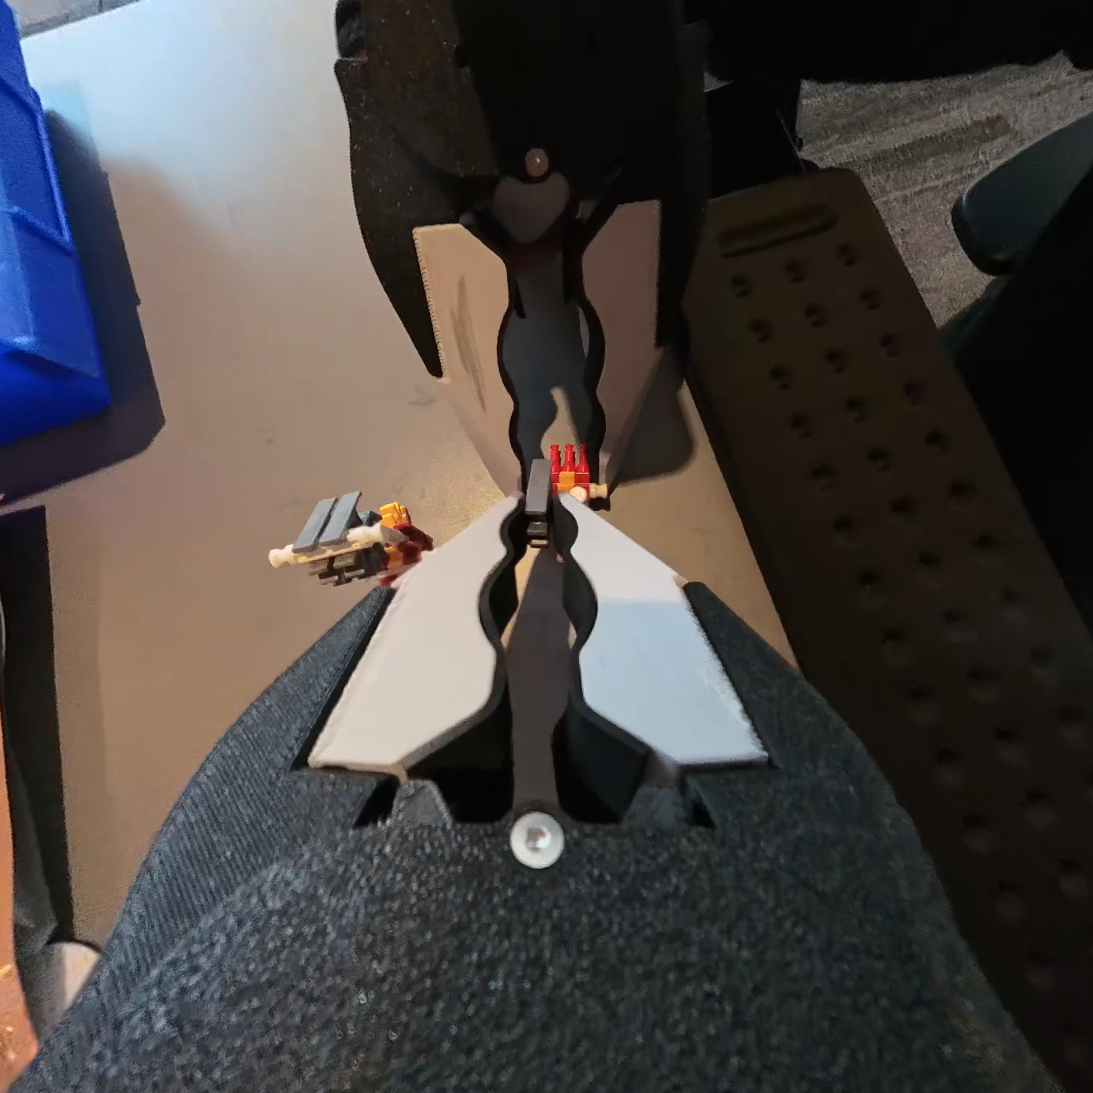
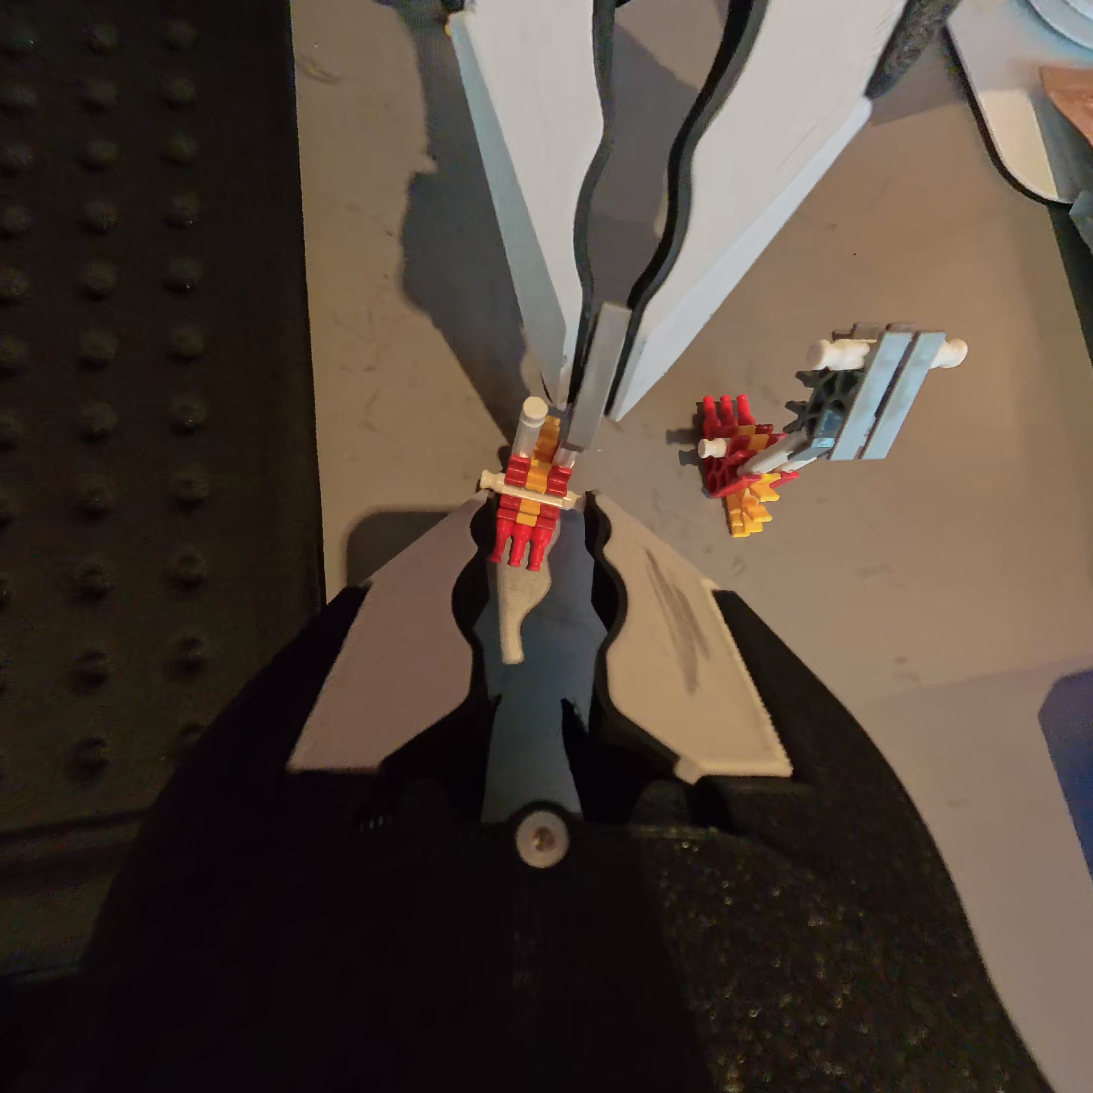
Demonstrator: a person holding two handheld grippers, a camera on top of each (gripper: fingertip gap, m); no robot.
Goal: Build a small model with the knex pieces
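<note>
Grey bar [image 1: 539, 486] meets red/orange brick piece [image 2: 531, 495], mid-air.

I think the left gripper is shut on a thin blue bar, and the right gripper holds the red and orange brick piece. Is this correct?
Not quite: the bar in the left gripper is grey, not blue, as the left wrist view shows. The right gripper does hold the red and orange brick piece.

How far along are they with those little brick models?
One grey, red and orange brick model lies assembled-looking on the tan table. In hand: left gripper pinches a flat grey bar, right gripper grips a red-orange brick cluster. Joining them appears unfinished.
</note>
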